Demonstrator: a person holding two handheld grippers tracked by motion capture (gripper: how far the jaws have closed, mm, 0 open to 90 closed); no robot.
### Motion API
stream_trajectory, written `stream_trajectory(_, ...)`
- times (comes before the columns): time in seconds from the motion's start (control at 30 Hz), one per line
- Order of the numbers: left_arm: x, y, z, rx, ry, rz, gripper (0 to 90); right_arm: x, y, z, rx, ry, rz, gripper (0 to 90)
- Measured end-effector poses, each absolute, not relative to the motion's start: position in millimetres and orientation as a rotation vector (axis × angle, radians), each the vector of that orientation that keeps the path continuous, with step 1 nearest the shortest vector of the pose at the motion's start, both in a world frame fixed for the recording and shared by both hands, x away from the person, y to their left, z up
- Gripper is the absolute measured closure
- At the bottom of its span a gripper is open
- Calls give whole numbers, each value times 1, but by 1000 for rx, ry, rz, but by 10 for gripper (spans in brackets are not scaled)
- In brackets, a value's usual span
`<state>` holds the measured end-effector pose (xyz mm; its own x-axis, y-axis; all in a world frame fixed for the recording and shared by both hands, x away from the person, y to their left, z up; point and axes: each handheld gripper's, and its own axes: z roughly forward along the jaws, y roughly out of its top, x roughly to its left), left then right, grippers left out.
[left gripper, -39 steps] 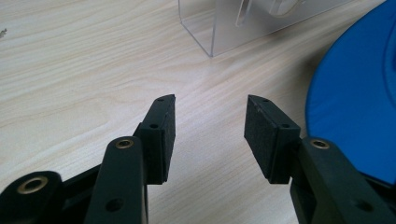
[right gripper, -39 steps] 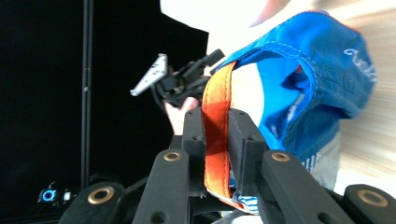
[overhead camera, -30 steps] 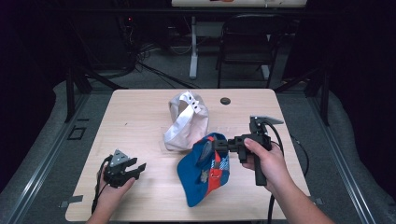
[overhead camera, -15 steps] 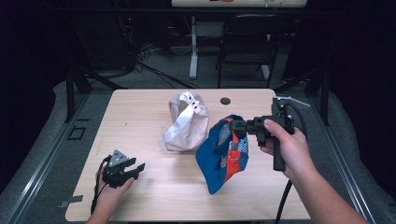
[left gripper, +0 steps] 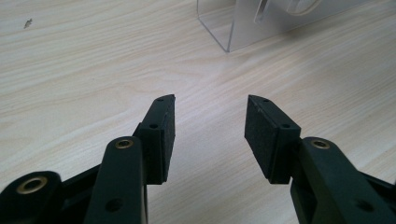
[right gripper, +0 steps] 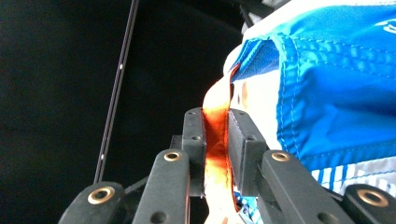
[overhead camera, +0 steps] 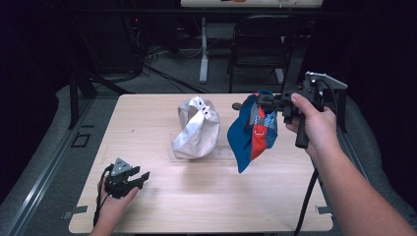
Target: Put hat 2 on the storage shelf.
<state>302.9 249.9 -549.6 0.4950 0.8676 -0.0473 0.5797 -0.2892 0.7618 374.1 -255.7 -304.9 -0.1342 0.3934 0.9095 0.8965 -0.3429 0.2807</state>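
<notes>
A blue cap with red and striped panels (overhead camera: 252, 132) hangs in the air over the right side of the table, brim pointing down. My right gripper (overhead camera: 261, 102) is shut on its rear edge; in the right gripper view the pads clamp an orange-red strip (right gripper: 215, 140) of the blue cap (right gripper: 336, 79). A white cap (overhead camera: 196, 129) stands on a clear stand at the table's middle. My left gripper (overhead camera: 141, 178) rests open at the front left; in the left gripper view its fingertips (left gripper: 210, 114) hold nothing over bare wood.
The wooden table (overhead camera: 147, 118) has a small dark round object (overhead camera: 236, 105) near its far edge, close behind the hanging cap. A clear stand's corner (left gripper: 219, 32) sits ahead of the left gripper. Chairs and cables lie in the dark beyond the table.
My right gripper has lifted the blue cap off the table and carried it up and to the right, away from the white cap. The left gripper has stayed put.
</notes>
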Motion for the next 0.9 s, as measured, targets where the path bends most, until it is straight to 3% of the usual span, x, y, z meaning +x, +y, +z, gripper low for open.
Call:
stream_trajectory(0.33,299,253,-549,2004,1184,490,533,405,-253,-294,-1777,-1388,-1559,780)
stream_trajectory(0.9,299,250,-551,2009,1176,492,534,423,-250,-318,-1870,-1386,-1503,780)
